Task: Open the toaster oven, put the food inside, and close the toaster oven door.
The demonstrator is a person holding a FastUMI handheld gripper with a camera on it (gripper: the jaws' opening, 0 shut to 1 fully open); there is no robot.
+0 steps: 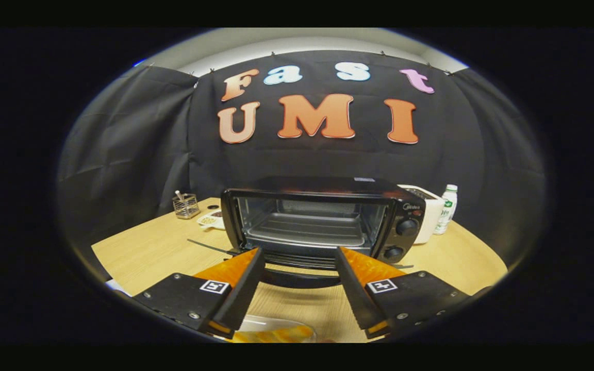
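A black toaster oven (323, 216) stands on the wooden table (147, 252), just ahead of my fingers. Its door is dropped down toward me, and the wire rack (307, 229) inside is in plain sight. The door's dark curved handle (299, 280) lies across the gap between my fingers. My gripper (299, 253) is open, its fingers wide apart and pressing on nothing. Below the fingers, close to me, sits a clear dish with yellow-orange food (276, 332), partly hidden by the left finger.
Left of the oven are a small wire basket (186, 205) and a white dish (212, 220). To its right stand a white appliance (428, 211) and a white bottle with a green label (447, 208). Black cloth walls close in behind.
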